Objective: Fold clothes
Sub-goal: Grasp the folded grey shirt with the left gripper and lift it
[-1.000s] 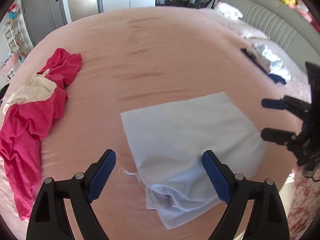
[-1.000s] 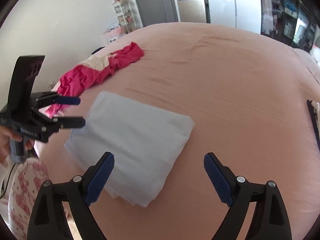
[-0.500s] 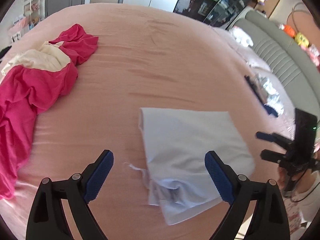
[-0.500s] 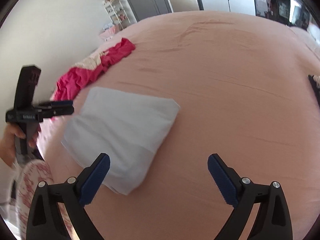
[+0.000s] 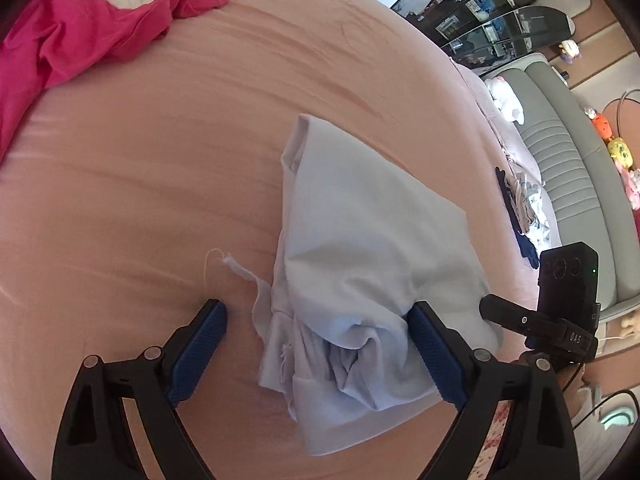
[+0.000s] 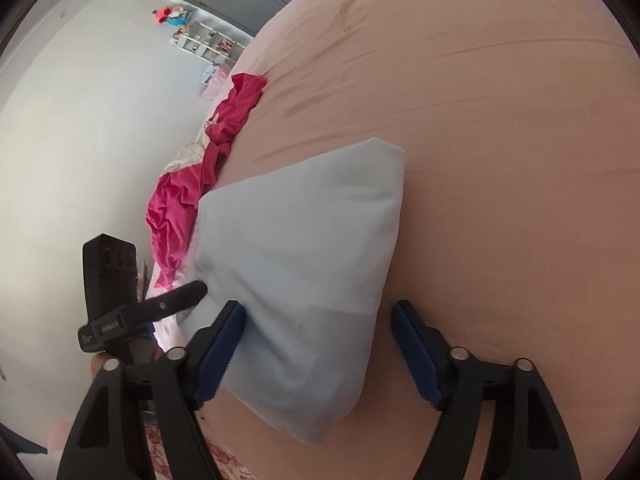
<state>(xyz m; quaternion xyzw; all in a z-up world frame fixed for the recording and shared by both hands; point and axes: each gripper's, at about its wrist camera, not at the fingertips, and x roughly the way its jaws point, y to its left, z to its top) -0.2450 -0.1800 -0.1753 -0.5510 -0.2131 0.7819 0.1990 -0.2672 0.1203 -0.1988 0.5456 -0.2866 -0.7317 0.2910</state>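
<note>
A folded light blue garment (image 5: 360,240) lies on the pink bed sheet (image 5: 140,180). Its crumpled near end, with a loose drawstring, sits between my left gripper's (image 5: 316,348) wide open jaws; the right pad touches the cloth and the left pad rests on the sheet. In the right wrist view the same garment (image 6: 304,240) shows its smooth corner between my right gripper's (image 6: 318,352) jaws, which are closing. The left pad is against the fold, while the right pad stands just clear of it. Each gripper shows in the other's view: the right gripper (image 5: 520,320) and the left gripper (image 6: 176,300).
A heap of magenta and cream clothes (image 5: 80,28) lies at the far left of the bed, also the magenta heap (image 6: 224,132). Dark blue and patterned clothes (image 5: 524,208) lie by the grey padded headboard (image 5: 568,168). The bed's near edge and a person's patterned trousers (image 6: 224,452) are below.
Both grippers have sunk toward the blue garment's near edge and rolled. The garment now lies between both pairs of jaws. The right jaws have narrowed around its corner.
</note>
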